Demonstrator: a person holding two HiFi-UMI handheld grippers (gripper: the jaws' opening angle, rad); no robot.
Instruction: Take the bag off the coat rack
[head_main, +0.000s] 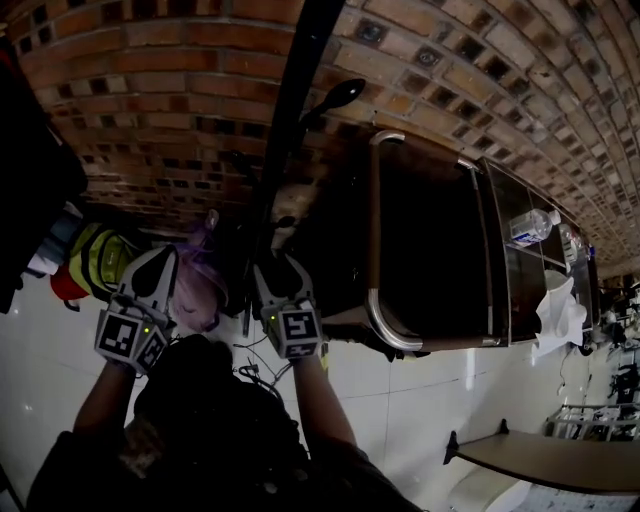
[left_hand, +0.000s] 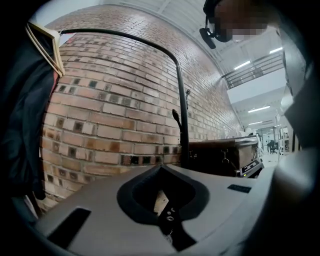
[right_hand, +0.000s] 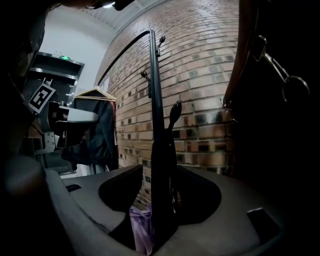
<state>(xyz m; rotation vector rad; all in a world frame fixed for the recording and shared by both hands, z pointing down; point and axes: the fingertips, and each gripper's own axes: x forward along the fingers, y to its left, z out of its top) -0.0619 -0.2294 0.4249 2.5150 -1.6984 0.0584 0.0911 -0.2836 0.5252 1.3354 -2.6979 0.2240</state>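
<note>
The black coat rack pole (head_main: 290, 120) stands against the brick wall. A purple bag (head_main: 195, 290) hangs low beside the pole, between my two grippers. My right gripper (head_main: 275, 262) is open around the pole (right_hand: 157, 150), its pads clear of it. In the right gripper view a fold of the purple bag (right_hand: 141, 230) shows at the base of the right gripper (right_hand: 160, 170). My left gripper (head_main: 165, 258) sits just left of the bag. In the left gripper view the left gripper (left_hand: 160, 172) has its jaws nearly together, with a small dark studded piece in the slit that I cannot identify.
A dark cabinet (head_main: 430, 250) with a metal rail stands right of the pole, with a water bottle (head_main: 530, 228) on it. A yellow-green item (head_main: 100, 260) lies at the left. A dark coat (left_hand: 25, 100) hangs on a wooden hanger. A rack hook (head_main: 335, 98) juts out higher up.
</note>
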